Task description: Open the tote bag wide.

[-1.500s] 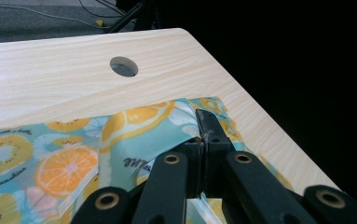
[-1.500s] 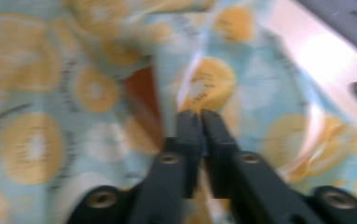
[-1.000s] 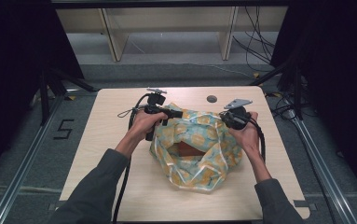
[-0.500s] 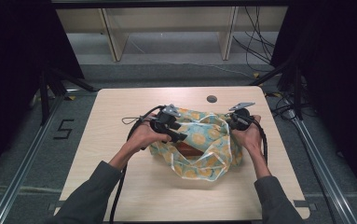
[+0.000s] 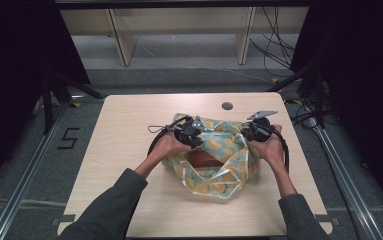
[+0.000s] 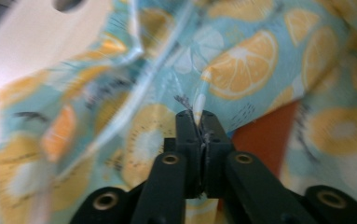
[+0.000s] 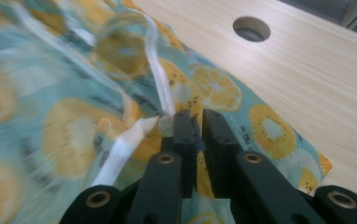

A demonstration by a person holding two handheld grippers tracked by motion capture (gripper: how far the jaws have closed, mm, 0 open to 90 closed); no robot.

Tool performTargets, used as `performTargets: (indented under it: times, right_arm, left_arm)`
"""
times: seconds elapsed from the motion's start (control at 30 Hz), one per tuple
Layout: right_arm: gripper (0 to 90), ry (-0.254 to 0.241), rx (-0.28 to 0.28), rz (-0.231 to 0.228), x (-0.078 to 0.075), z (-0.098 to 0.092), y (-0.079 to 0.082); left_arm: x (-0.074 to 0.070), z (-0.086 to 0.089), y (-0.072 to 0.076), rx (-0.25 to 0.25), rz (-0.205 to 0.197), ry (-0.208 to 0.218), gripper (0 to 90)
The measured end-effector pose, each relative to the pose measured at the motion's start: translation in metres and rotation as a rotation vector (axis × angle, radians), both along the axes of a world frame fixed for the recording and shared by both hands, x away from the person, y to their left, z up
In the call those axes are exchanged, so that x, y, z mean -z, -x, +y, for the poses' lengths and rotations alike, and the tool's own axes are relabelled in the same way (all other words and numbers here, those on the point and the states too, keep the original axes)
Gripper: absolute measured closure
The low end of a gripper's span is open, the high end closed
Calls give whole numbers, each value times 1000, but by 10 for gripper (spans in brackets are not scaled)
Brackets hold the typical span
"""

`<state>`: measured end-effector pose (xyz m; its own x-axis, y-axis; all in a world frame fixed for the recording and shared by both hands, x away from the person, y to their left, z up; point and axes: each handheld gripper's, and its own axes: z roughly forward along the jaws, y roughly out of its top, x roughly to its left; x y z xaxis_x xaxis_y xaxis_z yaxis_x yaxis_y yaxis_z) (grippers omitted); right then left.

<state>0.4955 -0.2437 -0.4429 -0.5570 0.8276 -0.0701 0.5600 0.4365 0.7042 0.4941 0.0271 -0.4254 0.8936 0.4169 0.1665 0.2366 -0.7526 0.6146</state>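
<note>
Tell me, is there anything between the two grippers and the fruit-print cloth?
Nothing visible. The left gripper is shut on the cloth's edge. The right gripper has it between its jaws, which have just been opening slightly.

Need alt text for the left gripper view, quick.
The left gripper is shut on the edge of the fruit-print cloth, teal with orange slices and white trim. A reddish-brown thing shows beneath the cloth at right, and pale table at upper left.

The cloth bag point(image 5: 219, 160) lies on the table point(image 5: 124, 150); a box point(image 5: 201, 159) sits in it; the table hole point(image 5: 227, 106) is behind it.
</note>
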Motion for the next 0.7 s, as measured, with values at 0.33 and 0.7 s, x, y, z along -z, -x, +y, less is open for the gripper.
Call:
performTargets:
  times: [0.33,0.7]
  right_arm:
    - [900,-175,-100,-139,-52,-5,53]
    - [900,20,-306,84,-20,81,58]
  left_arm:
    - [-18,-3,-41,-142,44,121,893]
    - [-14,-1,-59,-174,85,142,893]
